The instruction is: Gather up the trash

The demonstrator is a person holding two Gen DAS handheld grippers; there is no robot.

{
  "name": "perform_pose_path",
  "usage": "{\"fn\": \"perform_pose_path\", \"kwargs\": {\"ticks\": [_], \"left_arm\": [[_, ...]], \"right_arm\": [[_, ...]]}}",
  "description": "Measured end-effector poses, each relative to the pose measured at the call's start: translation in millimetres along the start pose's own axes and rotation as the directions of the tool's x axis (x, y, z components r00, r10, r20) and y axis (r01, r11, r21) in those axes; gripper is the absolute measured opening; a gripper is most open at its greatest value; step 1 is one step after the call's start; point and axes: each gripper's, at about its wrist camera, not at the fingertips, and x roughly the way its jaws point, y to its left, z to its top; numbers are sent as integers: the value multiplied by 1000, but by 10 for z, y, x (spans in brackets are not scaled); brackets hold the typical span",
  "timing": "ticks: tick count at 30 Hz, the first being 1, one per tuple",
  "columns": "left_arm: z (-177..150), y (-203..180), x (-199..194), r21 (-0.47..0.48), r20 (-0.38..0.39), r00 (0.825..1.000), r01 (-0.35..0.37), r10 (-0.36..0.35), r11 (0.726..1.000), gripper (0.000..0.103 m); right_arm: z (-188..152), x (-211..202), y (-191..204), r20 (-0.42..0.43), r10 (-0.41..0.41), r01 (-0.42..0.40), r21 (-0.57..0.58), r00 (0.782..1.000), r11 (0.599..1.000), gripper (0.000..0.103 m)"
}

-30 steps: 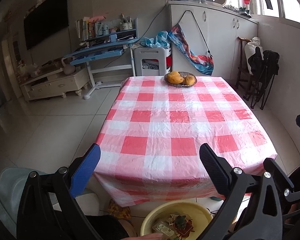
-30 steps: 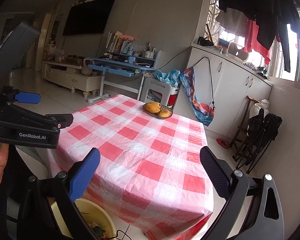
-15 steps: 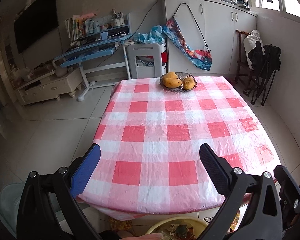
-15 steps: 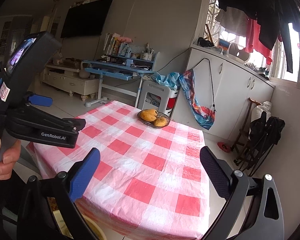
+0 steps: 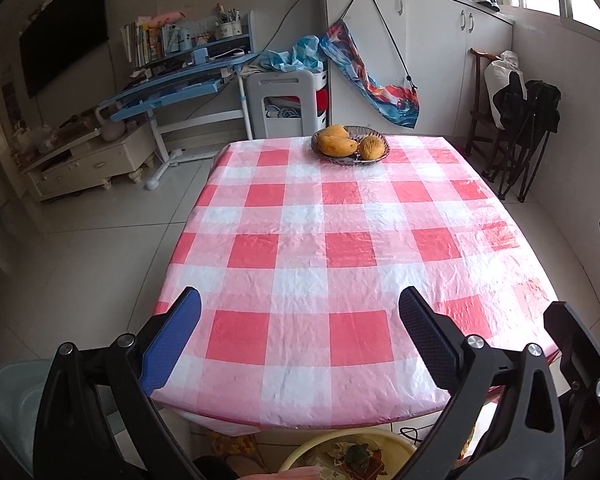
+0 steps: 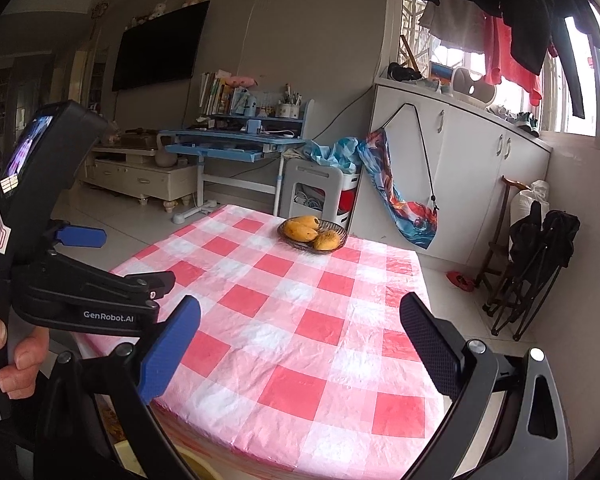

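A yellow basin (image 5: pixel 300 454) with wrappers and scraps of trash (image 5: pixel 356 456) sits on the floor below the table's near edge, mostly cut off by the frame's bottom. My left gripper (image 5: pixel 300 344) hangs open over the near end of the red-and-white checked tablecloth (image 5: pixel 320 240), nothing between its fingers. My right gripper (image 6: pixel 300 348) is open too, above the table's near right corner (image 6: pixel 284 420). In the right wrist view the left gripper's black body (image 6: pixel 88 296) shows at the left, held by a hand (image 6: pixel 16 356). No trash lies on the tablecloth.
A dish with mangoes (image 5: pixel 350 146) stands at the table's far end. Beyond are a blue desk (image 5: pixel 180 88), a white stool (image 5: pixel 288 104), white cabinets (image 5: pixel 440 60), a TV stand (image 5: pixel 88 160) and folded black chairs (image 5: pixel 524 136) at the right wall.
Both grippers have risen and tilted down toward the tabletop. The basin has slid lower in the left wrist view and almost out of the right wrist view.
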Motion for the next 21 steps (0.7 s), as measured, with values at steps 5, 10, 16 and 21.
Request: {"fn": "perform_pose_path", "kwargs": {"ticks": [5, 10, 16, 21], "left_arm": [[-10, 1, 5, -5, -1, 1000, 1, -1, 1000, 96], [-11, 4, 4, -5, -2, 1000, 3, -3, 1000, 96], [-17, 4, 4, -8, -2, 1000, 5, -5, 1000, 96], [-21, -1, 3, -8, -1, 1000, 5, -5, 1000, 96]], "right_arm": [[-3, 14, -14, -4, 1, -1, 7, 1000, 1000, 95], [-7, 21, -17, -7, 1, -1, 8, 1000, 1000, 95], [-19, 27, -12, -9, 1, -1, 5, 1000, 1000, 95], [-19, 27, -10, -9, 1, -1, 5, 1000, 1000, 95]]}}
